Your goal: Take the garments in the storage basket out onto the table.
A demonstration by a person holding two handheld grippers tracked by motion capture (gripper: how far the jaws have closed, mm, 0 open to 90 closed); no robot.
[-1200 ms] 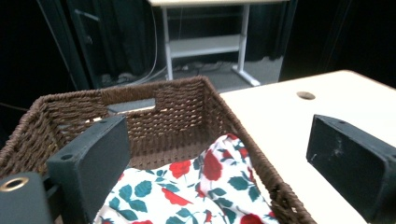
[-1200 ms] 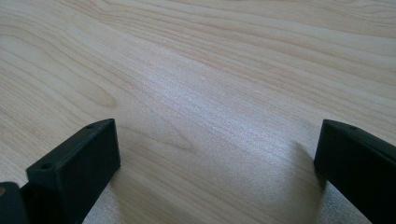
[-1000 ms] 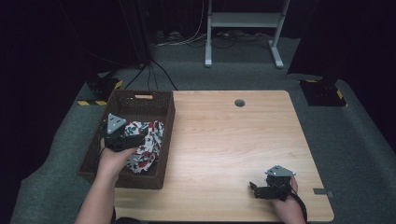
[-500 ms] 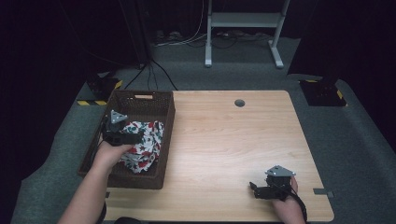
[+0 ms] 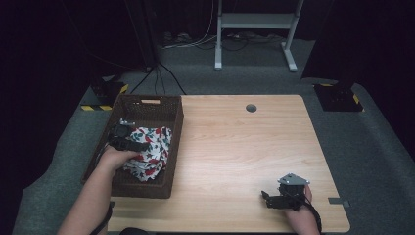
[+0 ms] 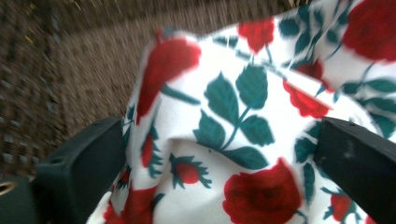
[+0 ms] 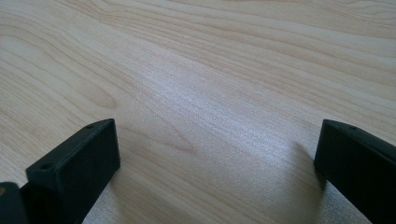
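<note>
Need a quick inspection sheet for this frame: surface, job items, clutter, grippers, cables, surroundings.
Surface: wooden table, bare apart from the basket; round hole near the far edge.
Job's things: dark wicker basket at the table's left side; floral cloth bunched inside it.
Clutter: nothing seen.
Grippers: left gripper in the basket, jaws wide open either side of a fold of the cloth. Right gripper low over the table's near right part, jaws open, nothing between them.
Cables: black cables run across the floor behind the basket.
Surroundings: grey carpet; white metal stand behind; dark backdrop.
</note>
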